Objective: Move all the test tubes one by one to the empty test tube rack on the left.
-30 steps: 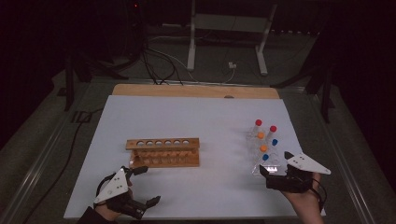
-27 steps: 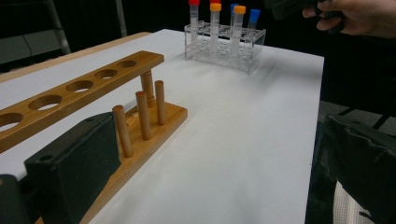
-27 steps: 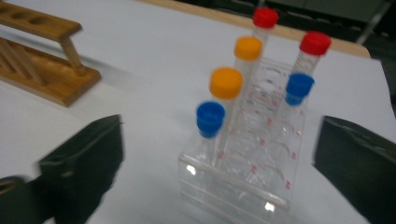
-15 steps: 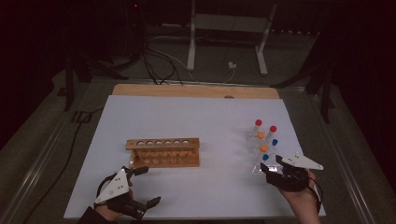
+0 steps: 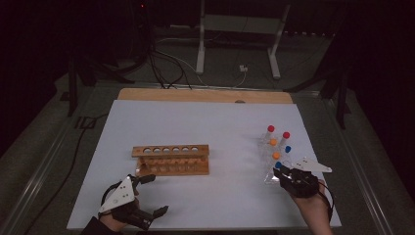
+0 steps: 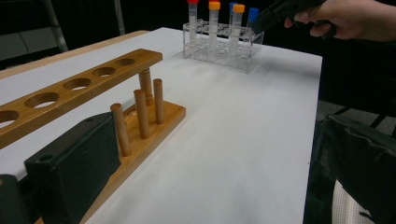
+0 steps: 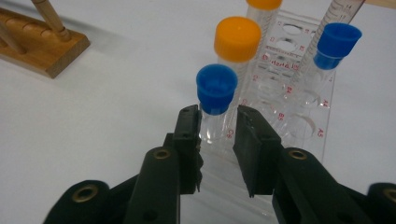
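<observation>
A clear tube rack [image 5: 268,177] stands at the right of the white table and holds several capped tubes: red, orange and blue. My right gripper [image 5: 285,172] is at its near end. In the right gripper view its jaws stand narrowly open [image 7: 218,114] on either side of the nearest blue-capped tube [image 7: 215,88], just below the cap. That tube stands in the rack [image 7: 285,107]. An empty wooden tube rack [image 5: 171,159] sits left of centre. My left gripper [image 5: 153,195] rests near its front left corner, wide open and empty.
The white mat [image 5: 220,127] covers the table, with a wooden strip [image 5: 205,94] along its far edge. Behind the blue tube are an orange-capped tube [image 7: 237,39] and a second blue-capped one [image 7: 337,44]. Cables and a stand's legs lie on the dark floor beyond.
My right gripper has edged left and forward to the near end of the clear rack, bringing its jaws around the blue-capped tube. The left gripper has barely moved.
</observation>
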`<state>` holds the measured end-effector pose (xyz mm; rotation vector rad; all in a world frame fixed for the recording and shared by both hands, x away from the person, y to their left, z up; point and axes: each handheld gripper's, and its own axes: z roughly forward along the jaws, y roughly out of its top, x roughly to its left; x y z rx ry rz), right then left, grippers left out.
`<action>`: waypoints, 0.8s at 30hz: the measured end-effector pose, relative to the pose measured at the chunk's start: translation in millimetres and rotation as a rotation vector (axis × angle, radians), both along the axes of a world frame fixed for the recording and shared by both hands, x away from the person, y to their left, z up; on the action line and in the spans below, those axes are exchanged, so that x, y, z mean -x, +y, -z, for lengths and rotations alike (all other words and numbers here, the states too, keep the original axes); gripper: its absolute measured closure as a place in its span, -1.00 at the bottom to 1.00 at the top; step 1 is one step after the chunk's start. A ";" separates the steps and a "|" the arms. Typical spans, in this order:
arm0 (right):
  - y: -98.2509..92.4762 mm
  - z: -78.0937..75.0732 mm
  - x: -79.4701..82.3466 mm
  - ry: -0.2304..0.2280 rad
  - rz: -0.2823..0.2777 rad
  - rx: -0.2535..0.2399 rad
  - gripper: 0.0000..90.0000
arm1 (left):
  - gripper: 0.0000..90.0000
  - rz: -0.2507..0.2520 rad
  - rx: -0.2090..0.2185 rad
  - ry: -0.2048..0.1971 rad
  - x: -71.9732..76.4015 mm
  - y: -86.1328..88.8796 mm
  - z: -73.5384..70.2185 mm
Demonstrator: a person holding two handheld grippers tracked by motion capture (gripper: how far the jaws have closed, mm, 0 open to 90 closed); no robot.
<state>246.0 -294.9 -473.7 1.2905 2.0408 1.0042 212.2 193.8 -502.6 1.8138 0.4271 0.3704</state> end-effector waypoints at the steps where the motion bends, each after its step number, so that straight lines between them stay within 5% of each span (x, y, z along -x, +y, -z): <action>1: 0.1 0.0 -0.8 0.001 -0.004 0.000 0.62 | -0.99 0.001 0.000 0.000 0.1 0.0 -0.1; 11: 2.7 -0.2 -1.7 0.000 -0.005 0.005 0.70 | -0.99 0.005 -0.006 -0.001 0.9 -0.7 -0.1; 24: -0.5 -19.7 10.3 -0.083 0.002 -0.011 0.70 | -0.99 0.003 -0.024 0.028 -0.4 -1.9 0.2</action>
